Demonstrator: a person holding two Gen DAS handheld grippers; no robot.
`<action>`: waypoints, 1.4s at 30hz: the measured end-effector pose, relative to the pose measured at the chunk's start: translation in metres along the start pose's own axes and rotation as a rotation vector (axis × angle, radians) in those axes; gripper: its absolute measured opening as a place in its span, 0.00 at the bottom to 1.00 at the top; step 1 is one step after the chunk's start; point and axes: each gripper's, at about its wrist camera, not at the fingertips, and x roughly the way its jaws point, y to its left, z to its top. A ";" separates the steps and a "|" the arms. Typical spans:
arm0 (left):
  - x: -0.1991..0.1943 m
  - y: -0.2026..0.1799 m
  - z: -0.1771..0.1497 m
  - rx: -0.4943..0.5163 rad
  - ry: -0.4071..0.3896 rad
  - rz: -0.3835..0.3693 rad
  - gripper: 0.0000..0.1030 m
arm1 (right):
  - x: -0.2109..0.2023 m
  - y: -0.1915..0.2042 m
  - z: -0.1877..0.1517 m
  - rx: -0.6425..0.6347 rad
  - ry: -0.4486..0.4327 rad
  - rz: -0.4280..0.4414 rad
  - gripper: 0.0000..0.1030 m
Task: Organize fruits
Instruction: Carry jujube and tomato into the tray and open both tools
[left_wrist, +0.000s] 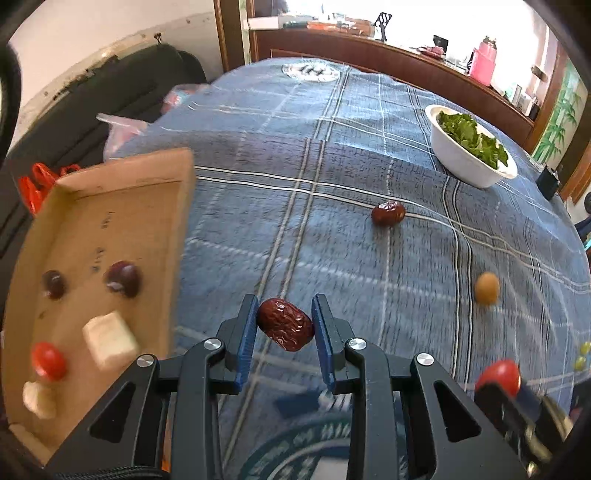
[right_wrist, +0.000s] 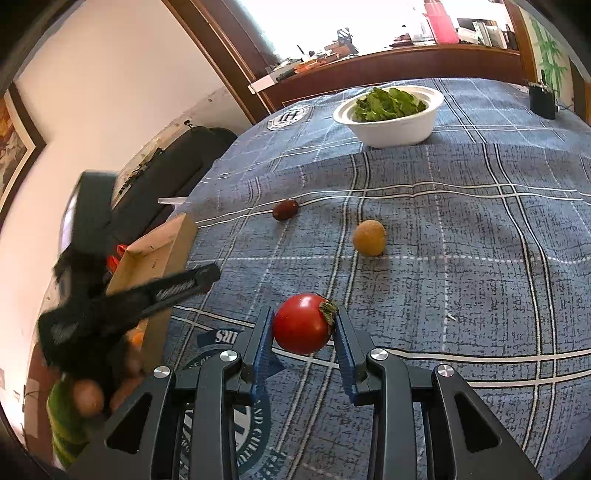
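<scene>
Nearest the left wrist camera, the left gripper (left_wrist: 285, 325) had its jaws clamped on a wrinkled dried red date (left_wrist: 285, 324), pinched across its short width and lifted clear of the blue plaid cloth on the table (left_wrist: 332, 177). To the left of the jaws sat the cardboard tray (left_wrist: 110, 206), already holding two dark fruits, two pale chunks and a small red tomato. Ahead and to the right of the jaws a second date (left_wrist: 388, 214) lay loose on the cloth, and farther right a tan longan-like fruit (left_wrist: 487, 288).

In the right wrist view, the right gripper (right_wrist: 304, 325) had its jaws closed on a cherry tomato (right_wrist: 302, 323), its dry green stem pressed beside the right-hand jaw. Left of those jaws stood the tray's corner; ahead lay the loose date and the round tan fruit, and beyond them a white bowl of greens (right_wrist: 391, 125).

The date looked light, leathery and forgiving, so a firm pinch across the middle should hold. The tomato seemed smooth, slippery and easily split; it likely wanted gentle pressure across its widest part. The tan fruit, being round, would probably roll if nudged.
</scene>
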 end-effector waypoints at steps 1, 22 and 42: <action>-0.003 0.002 -0.001 0.001 -0.007 0.009 0.26 | -0.001 0.003 0.000 -0.002 0.000 0.003 0.32; -0.057 0.076 -0.033 -0.112 -0.091 0.062 0.26 | 0.001 0.088 -0.010 -0.156 0.024 0.073 0.31; -0.059 0.113 -0.054 -0.162 -0.068 0.087 0.26 | 0.008 0.123 -0.023 -0.222 0.060 0.105 0.31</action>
